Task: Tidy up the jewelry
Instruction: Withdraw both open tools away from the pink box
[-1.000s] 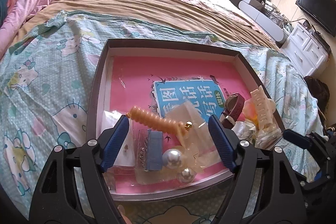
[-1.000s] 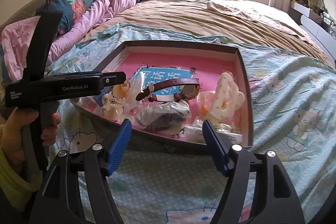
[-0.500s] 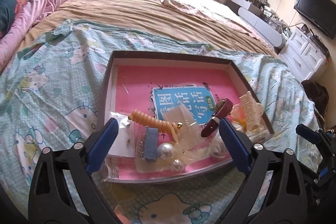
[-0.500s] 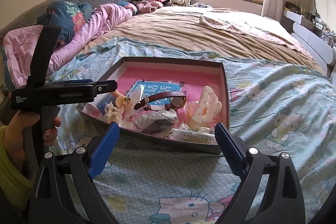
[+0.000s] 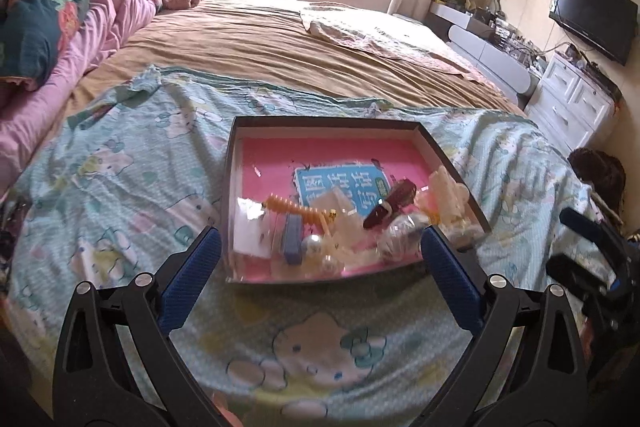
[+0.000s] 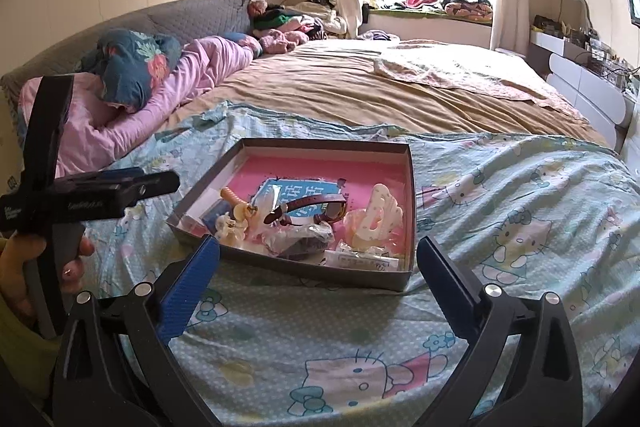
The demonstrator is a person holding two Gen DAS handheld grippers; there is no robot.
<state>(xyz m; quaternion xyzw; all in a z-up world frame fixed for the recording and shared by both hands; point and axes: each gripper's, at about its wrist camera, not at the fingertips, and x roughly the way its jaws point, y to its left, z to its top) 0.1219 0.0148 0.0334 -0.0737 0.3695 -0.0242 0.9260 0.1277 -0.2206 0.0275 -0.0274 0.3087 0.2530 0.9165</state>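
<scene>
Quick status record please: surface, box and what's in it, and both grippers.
surface: bed sheet
box: open, flat on the sheet
contents: watch, white hair claw, orange spiral hair tie, pearls, blue book, clear packets
left gripper: open, jaws just opened, empty, short of the box
right gripper: open, jaws just opened, empty, short of the box
</scene>
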